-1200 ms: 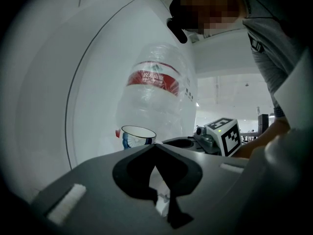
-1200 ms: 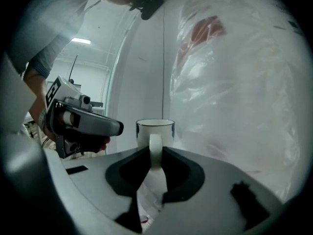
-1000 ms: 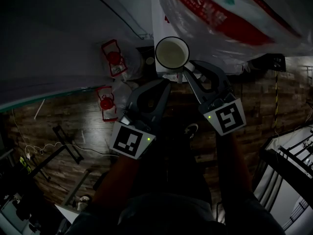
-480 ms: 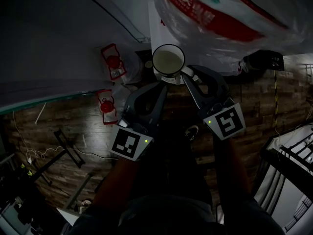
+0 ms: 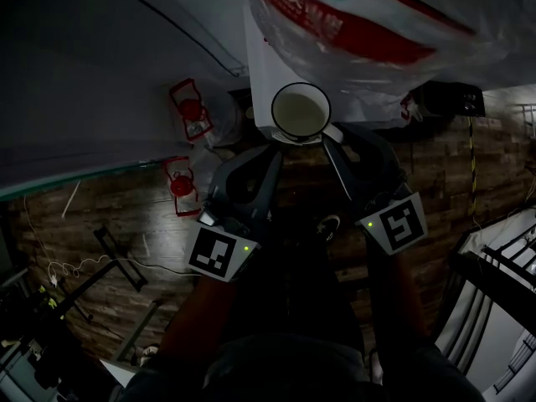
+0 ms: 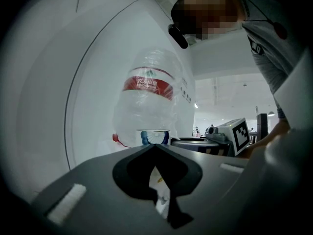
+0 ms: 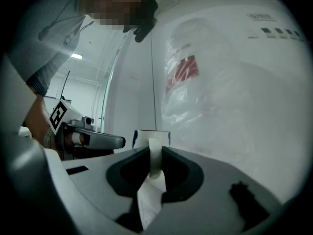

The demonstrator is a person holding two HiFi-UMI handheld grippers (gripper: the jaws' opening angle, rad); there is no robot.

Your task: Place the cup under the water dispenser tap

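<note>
A white enamel cup point(image 5: 301, 111) with a dark rim hangs in the air in front of the white water dispenser point(image 5: 258, 65), below its big clear bottle point(image 5: 368, 23) with a red label. My right gripper point(image 5: 332, 137) is shut on the cup's handle point(image 7: 154, 160), which shows white between the jaws in the right gripper view. My left gripper point(image 5: 275, 152) is just left of and below the cup, its jaws shut with nothing in them. The cup point(image 6: 152, 137) appears beyond its tips in the left gripper view. The tap itself is hidden.
Two red objects point(image 5: 188, 107) point(image 5: 177, 181) stand on the dark wooden floor point(image 5: 100, 216) by the grey wall at left. A black box point(image 5: 452, 100) sits right of the dispenser. Cables point(image 5: 59, 266) lie on the floor at lower left, and a metal railing point(image 5: 502, 266) stands at right.
The right gripper and the cup have shifted a little to the right, closer under the bottle. The left gripper has stayed about where it was, still shut.
</note>
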